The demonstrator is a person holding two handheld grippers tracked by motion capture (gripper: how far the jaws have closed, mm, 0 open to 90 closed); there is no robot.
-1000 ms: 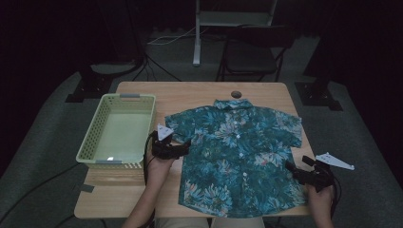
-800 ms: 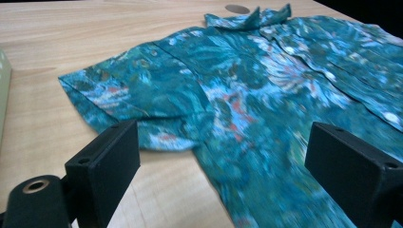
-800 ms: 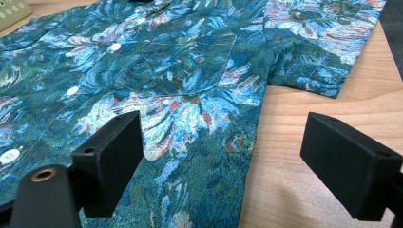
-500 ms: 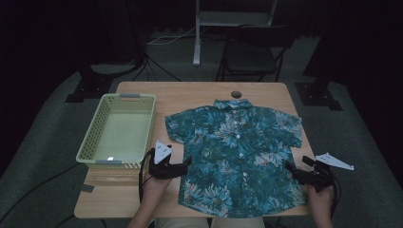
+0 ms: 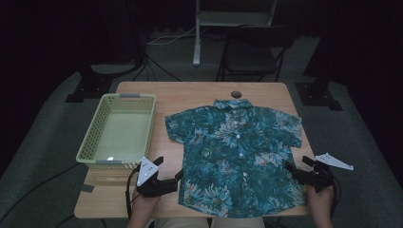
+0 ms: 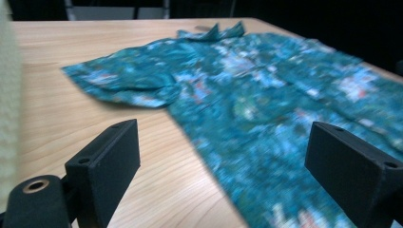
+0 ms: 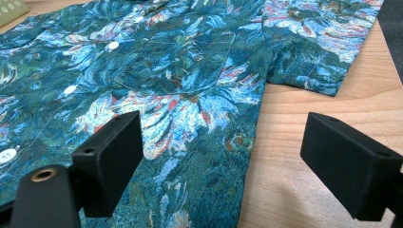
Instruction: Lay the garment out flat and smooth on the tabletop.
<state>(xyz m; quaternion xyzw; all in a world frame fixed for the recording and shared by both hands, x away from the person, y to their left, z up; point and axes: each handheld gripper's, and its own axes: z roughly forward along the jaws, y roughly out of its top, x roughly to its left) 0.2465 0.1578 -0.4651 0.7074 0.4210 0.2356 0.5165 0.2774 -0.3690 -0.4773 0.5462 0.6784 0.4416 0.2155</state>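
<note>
1. The right gripper (image 7: 223,156) looks low across a wooden tabletop (image 7: 304,123); its two black jaws rise from the bottom of the view, wide apart, with nothing between them.
2. A teal floral shirt (image 7: 157,66) lies flat on the tabletop and covers the left and middle of the view.
3. White buttons (image 7: 112,45) run in a line down the shirt's front, at the left.
4. A chest pocket (image 7: 190,61) is stitched beside them.
5. A short sleeve (image 7: 309,52) lies spread towards the right, its hem on bare wood.
6. The shirt's side edge runs down between the jaws; the left jaw stands over cloth, the right over wood.
7. A pale green corner of a basket (image 7: 9,8) shows at the upper left.
</note>
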